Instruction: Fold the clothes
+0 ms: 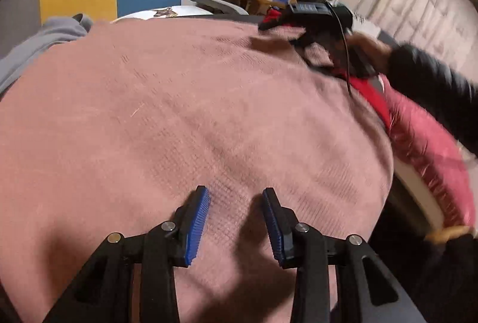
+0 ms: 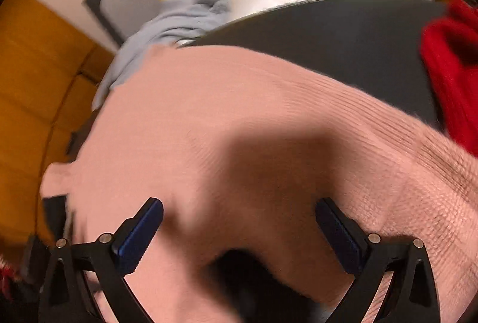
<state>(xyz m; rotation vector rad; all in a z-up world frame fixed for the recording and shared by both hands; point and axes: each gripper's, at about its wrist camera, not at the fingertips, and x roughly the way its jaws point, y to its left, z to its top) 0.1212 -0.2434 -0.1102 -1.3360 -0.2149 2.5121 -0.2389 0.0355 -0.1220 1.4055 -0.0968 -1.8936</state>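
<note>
A large dusty-pink knitted sweater (image 1: 194,114) is seen spread over a dark grey table top (image 2: 343,33), covering most of it; its ribbed hem or cuff band runs toward the right edge in the right wrist view. A crumpled pale grey-blue garment (image 2: 167,30) is heaped at the far left corner, and a bright red knitted garment (image 2: 448,69) lies at the far right edge, just beside the pink knit. A shiny red quilted jacket (image 1: 418,138) is draped off the right edge in the left wrist view.

The left gripper (image 1: 236,218) is held low over the near part of the sweater with its blue-padded fingers parted and nothing between them. The right gripper (image 2: 239,233) is likewise spread wide, close above the pink fabric — no cloth is pinched. In the left wrist view it is seen blurred near the far right corner, carried by a hand in a dark sleeve (image 1: 433,78).

The sweater appears to be laid mostly flat, with no fold line clearly shown; whether it is being smoothed ahead of a fold or pressed flat after one cannot be settled from these views. Either way, the step in hand is judged to be work on the pink sweater. Any further fold would call for an edge to be pinched through one layer only and carried across evenly — loose knit is likely to stretch and drag.
</note>
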